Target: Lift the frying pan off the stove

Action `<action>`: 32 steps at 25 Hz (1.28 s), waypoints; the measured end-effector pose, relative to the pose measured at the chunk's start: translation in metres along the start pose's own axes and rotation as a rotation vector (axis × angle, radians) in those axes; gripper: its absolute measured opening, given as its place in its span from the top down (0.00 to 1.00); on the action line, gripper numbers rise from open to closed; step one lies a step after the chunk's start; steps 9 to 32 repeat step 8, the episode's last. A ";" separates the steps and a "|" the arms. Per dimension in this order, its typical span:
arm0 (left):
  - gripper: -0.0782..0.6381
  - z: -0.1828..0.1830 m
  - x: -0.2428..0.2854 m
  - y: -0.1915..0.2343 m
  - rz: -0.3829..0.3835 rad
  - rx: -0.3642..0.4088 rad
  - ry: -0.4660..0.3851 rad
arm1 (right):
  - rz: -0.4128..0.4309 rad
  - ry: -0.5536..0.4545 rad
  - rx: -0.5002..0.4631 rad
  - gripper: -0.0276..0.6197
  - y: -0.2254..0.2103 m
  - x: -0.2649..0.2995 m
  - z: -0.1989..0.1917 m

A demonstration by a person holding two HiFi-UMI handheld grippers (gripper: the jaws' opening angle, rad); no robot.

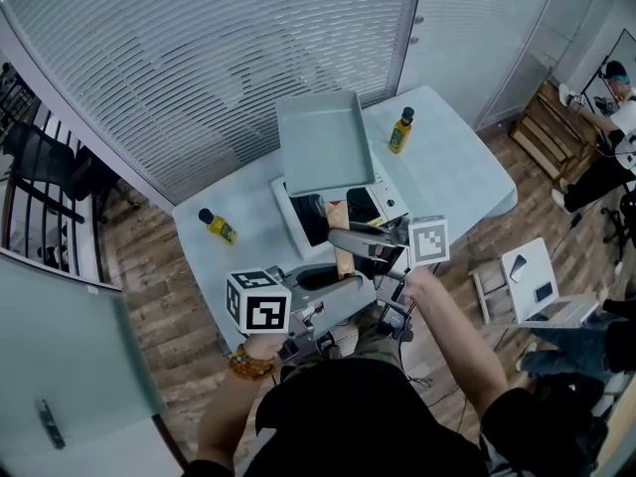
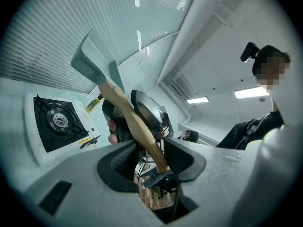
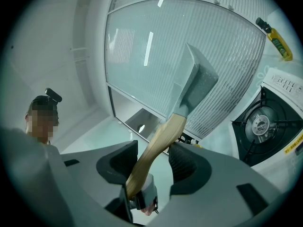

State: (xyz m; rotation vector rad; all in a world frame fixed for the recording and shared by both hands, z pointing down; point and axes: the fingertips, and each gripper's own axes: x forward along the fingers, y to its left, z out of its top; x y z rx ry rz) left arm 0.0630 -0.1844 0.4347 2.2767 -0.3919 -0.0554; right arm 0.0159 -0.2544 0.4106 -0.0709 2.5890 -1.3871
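While the pale blue table carries the white stove near its middle, the square grey-green frying pan hangs tilted in the air above the stove's far side, clear of the burner. Its wooden handle runs between the jaws of the left gripper and the right gripper, both clamped on it. One yellow bottle stands far right, another lies on the left.
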 end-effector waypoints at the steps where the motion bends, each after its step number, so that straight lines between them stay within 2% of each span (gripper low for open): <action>1: 0.65 0.000 0.000 0.000 0.000 -0.001 -0.001 | 0.000 -0.001 0.001 0.65 0.000 0.000 0.000; 32: 0.65 -0.003 0.002 0.006 0.007 0.003 0.004 | -0.017 0.019 -0.015 0.65 -0.008 -0.001 -0.002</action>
